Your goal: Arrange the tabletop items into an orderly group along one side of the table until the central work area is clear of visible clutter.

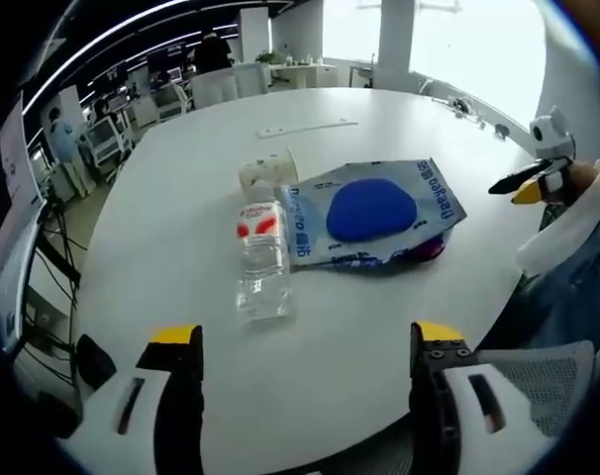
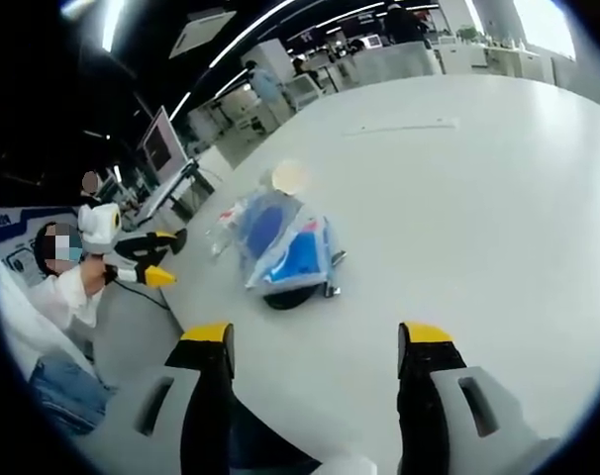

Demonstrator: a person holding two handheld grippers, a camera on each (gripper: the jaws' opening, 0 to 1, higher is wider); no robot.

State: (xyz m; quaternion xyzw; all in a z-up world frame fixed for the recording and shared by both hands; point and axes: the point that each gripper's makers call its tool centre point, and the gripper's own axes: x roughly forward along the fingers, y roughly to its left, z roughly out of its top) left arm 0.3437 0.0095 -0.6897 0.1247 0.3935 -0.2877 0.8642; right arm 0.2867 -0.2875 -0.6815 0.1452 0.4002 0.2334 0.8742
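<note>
Item one: your left gripper (image 1: pixel 305 361), jaws spread wide, nothing between them, held over the near edge of the white table (image 1: pixel 379 129). Item two: your right gripper (image 2: pixel 315 361), likewise gaping and empty. Item three: clear water bottle (image 1: pixel 261 259), lying on its side mid-table. Item four: blue snack bag (image 1: pixel 379 210), flat, just beside the bottle. Item five: small pale cup (image 1: pixel 263 172), behind both.
</note>
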